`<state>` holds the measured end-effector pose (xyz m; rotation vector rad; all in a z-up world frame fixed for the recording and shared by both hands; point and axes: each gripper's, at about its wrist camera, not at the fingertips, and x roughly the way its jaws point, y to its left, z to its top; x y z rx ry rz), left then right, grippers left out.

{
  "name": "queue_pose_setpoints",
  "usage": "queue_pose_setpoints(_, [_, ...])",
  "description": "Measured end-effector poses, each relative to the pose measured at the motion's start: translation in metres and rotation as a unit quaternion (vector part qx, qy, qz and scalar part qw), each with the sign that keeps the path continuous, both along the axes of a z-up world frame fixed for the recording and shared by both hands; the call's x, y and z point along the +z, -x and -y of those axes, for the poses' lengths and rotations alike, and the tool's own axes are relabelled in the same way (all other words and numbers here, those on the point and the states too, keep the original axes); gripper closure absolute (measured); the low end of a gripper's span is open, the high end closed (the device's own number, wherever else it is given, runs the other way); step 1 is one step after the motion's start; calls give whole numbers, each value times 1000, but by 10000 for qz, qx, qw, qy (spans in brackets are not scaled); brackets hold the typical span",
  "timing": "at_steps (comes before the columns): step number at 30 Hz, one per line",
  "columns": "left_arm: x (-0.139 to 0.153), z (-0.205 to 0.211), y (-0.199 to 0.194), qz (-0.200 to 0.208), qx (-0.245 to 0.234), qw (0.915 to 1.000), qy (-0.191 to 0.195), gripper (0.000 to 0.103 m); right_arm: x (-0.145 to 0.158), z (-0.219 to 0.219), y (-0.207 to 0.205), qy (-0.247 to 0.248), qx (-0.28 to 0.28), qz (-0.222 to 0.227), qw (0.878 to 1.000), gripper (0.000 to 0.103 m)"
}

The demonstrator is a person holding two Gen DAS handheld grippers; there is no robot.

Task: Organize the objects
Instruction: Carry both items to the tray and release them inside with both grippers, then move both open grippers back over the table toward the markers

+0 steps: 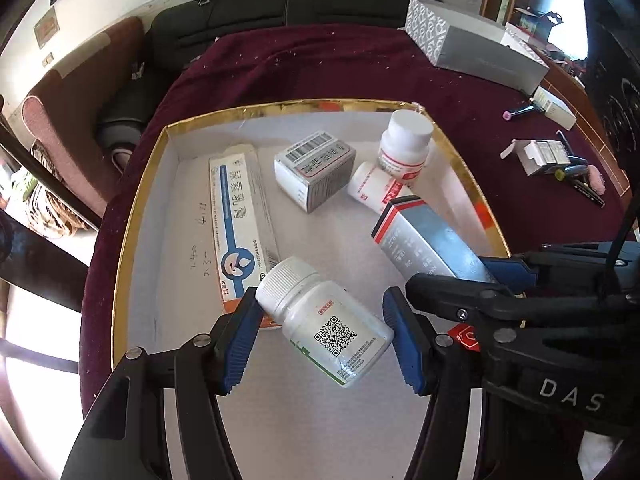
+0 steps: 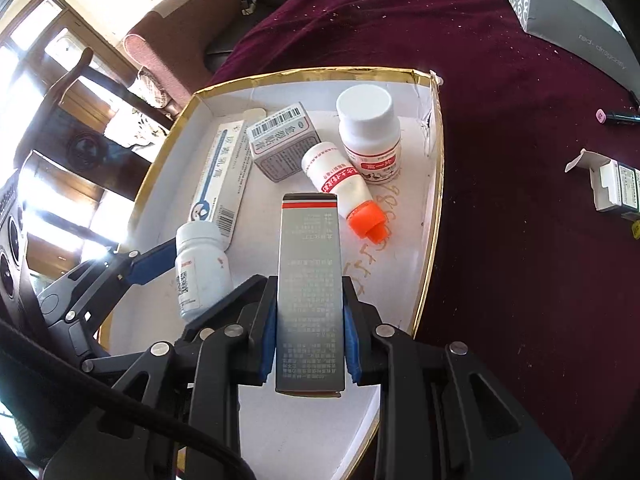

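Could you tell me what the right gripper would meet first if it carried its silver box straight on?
Probably the orange-capped bottle lying in the tray, though depth is unclear.

White bottle [image 1: 326, 322] between left tongs [image 1: 320, 340]

Glossy silver carton [image 2: 310, 296]; smooth white plastic bottle [image 1: 324, 322]; matt white tray with gold-foil rim [image 1: 280, 106]; lint-flecked maroon cloth [image 1: 340, 64].

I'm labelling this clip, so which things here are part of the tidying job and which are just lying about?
Part of the job:
- gold-rimmed tray
- white bottle between the left tongs
- silver carton clamped in the right tongs
- long blue-white box, barcode box, capped bottle, orange-capped bottle in the tray

Lying about:
- grey patterned box
- open small carton
- pen
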<state>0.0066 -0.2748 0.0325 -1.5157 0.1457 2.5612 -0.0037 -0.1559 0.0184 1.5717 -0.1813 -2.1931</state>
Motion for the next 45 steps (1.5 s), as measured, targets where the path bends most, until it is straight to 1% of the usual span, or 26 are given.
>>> queue_pose_setpoints(6, [-1, -3, 7, 62, 42, 9999, 114, 47, 3, -3, 10, -143, -147, -86, 9998, 78])
queue_pose_setpoints(9, [-1, -1, 8, 72, 120, 9999, 30, 47, 4, -9, 9, 13, -241, -153, 9996, 77])
queue_pose_setpoints(11, [-1, 1, 6, 72, 144, 9999, -26, 47, 8, -14, 5, 153, -279, -235, 9992, 72])
queue_pose_setpoints(13, [-1, 4, 3, 76, 183, 9997, -145, 47, 15, -20, -1, 269, -318, -441, 9982, 67])
queue_pose_setpoints(17, [-8, 10, -2, 192, 322, 9991, -203, 47, 31, -33, -16, 516, -333, -783, 9950, 65])
queue_pose_setpoints(19, [-13, 11, -5, 308, 355, 9987, -175, 47, 40, -42, -26, 687, -349, -955, 9924, 65])
queue_pose_setpoints(20, [-13, 11, -9, 305, 380, 9987, -139, 47, 44, -40, -27, 717, -371, -1013, 9916, 65])
queue_pose_setpoints(21, [-13, 10, -12, 290, 389, 9988, -94, 47, 48, -46, -34, 765, -405, -1088, 9903, 63])
queue_pose_setpoints(22, [-14, 9, -17, 256, 377, 9990, 8, 47, 50, -42, -35, 794, -430, -1122, 9896, 60])
queue_pose_setpoints(24, [-15, 6, -24, 206, 337, 9991, 172, 47, 55, -49, -42, 923, -520, -1190, 9872, 59])
queue_pose_setpoints(27, [-15, 5, -34, 181, 328, 9991, 193, 47, 60, -69, -51, 1121, -698, -1257, 9832, 59])
queue_pose_setpoints(29, [-14, 8, -40, 156, 343, 9992, 94, 47, 63, -82, -57, 1231, -812, -1286, 9807, 59])
queue_pose_setpoints(31, [-11, 16, -43, 108, 425, 9989, -158, 47, 66, -98, -66, 1388, -971, -1319, 9767, 55])
queue_pose_setpoints(32, [-6, 22, -46, 9, 494, 9982, -334, 47, 67, -106, -70, 1442, -1037, -1340, 9749, 54])
queue_pose_setpoints(35, [15, 32, -56, -356, 652, 9953, -618, 47, 71, -127, -84, 1529, -1230, -1465, 9695, 49])
queue_pose_setpoints(38, [42, 36, -71, -752, 754, 9893, -994, 46, 73, -144, -95, 1499, -1449, -1635, 9643, 45])
queue_pose_setpoints(40, [61, 28, -82, -993, 702, 9848, -1242, 45, 73, -158, -103, 1485, -1634, -1741, 9597, 43])
queue_pose_setpoints(41, [66, 23, -85, -1057, 661, 9835, -1309, 45, 72, -164, -105, 1483, -1716, -1769, 9577, 43])
queue_pose_setpoints(42, [75, 13, -91, -1171, 567, 9814, -1414, 45, 71, -171, -108, 1483, -1797, -1785, 9559, 42])
queue_pose_setpoints(45, [88, -15, -99, -1325, 294, 9787, -1542, 44, 68, -186, -116, 1429, -1994, -1822, 9522, 42])
